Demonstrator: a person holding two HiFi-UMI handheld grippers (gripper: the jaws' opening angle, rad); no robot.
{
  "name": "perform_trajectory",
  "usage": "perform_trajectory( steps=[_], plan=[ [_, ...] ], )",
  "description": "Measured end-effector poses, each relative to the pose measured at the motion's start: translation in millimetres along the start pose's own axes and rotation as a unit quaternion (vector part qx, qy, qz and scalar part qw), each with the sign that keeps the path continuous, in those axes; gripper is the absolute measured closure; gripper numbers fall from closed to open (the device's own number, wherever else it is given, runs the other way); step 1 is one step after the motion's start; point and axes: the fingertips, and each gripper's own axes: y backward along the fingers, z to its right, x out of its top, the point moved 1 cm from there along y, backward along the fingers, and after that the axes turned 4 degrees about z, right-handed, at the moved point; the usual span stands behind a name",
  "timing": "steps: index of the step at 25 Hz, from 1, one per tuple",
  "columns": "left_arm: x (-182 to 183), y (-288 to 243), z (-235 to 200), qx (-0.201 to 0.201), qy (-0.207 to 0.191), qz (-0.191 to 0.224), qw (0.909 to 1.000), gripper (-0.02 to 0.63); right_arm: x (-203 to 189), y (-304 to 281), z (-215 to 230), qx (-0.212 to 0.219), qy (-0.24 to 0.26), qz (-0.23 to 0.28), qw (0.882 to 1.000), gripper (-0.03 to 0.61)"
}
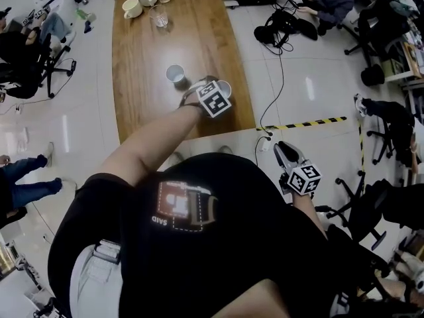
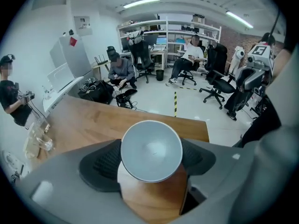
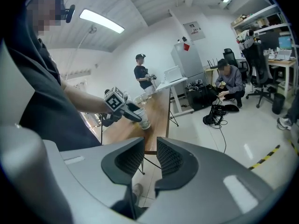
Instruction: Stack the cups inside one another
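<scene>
A pale grey cup (image 2: 151, 148) stands upright near the right front corner of the wooden table (image 1: 149, 105). My left gripper (image 2: 150, 163) is down around this cup, open wide, one pad on each side; I see no pad pressing on it. In the head view the gripper (image 1: 222, 87) hides most of this cup (image 1: 226, 85). A second grey cup (image 1: 175, 74) stands a little to its left. My right gripper (image 3: 148, 160) hangs off the table over the floor, its pads a narrow gap apart with nothing between them. From there I see the left gripper (image 3: 134, 116) at the cup (image 3: 144, 121).
Two cream mugs (image 1: 138, 2) and clear glasses (image 1: 159, 18) stand at the table's far end. Seated people, office chairs and floor cables (image 1: 278, 38) ring the table. Yellow-black tape (image 1: 305, 122) runs on the floor to the right.
</scene>
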Motion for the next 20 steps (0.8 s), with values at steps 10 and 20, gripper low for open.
perform_trajectory(
  steps=[10, 20],
  plan=[
    [30.4, 131.4, -56.9, 0.03, 0.038, 0.108, 0.993, 0.238, 16.4, -44.2, -23.0, 0.035, 0.029, -0.01, 0.999, 0.486],
    [24.4, 164.5, -65.6, 0.002, 0.051, 0.127, 0.9905, 0.238, 32.4, -79.1, -55.2, 0.062, 0.055, -0.025, 0.996, 0.486]
  ],
)
